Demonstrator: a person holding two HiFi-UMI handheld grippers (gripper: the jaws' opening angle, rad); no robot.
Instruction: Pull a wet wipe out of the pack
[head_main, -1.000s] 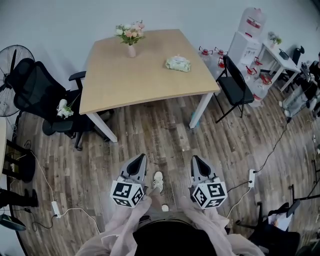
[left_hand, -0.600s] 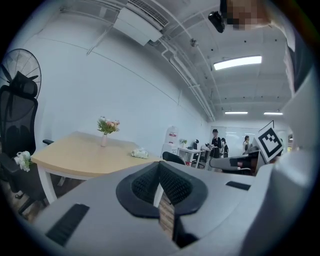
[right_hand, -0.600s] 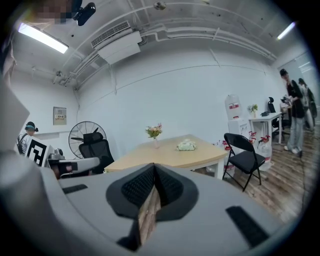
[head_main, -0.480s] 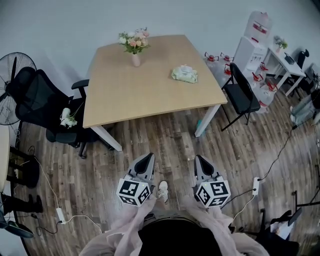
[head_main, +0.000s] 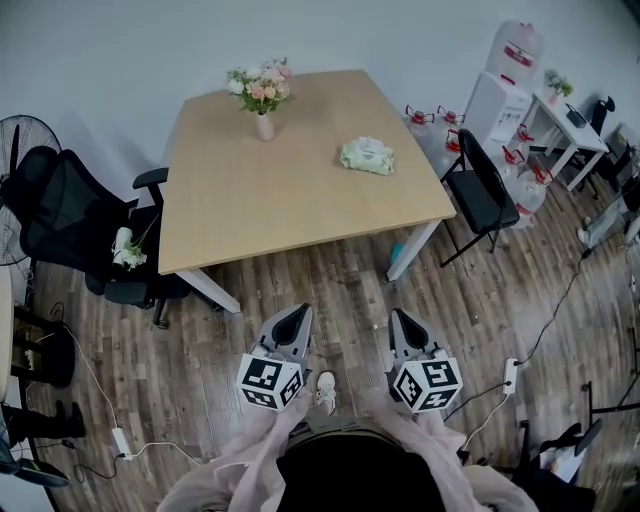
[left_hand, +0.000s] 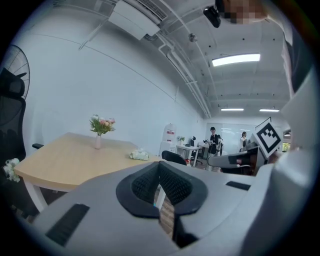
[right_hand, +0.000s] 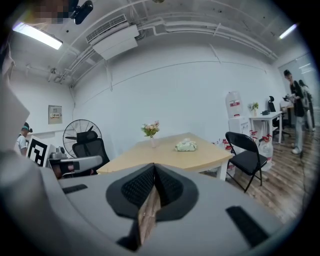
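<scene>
Head view: wipe pack (head_main: 367, 156) lies on table (head_main: 250, 200), right half, toward far edge. Flower vase (head_main: 262, 95) stands well apart, far left. Left gripper (head_main: 297, 314) and right gripper (head_main: 401, 316) side by side over wood floor, short of table's near edge. Office chair (head_main: 70, 215) at table's left, black chair (head_main: 480, 190) at right.

Left gripper view: jaws seem pressed together at tips, pinching nothing. Pack (left_hand: 139, 155) far ahead on tabletop, vase (left_hand: 98, 132) left of it.

Right gripper view: jaws pressed together, empty. Pack (right_hand: 186, 146) beyond table edge, black chair (right_hand: 245, 157) to right, fan (right_hand: 80, 135) at left.
</scene>
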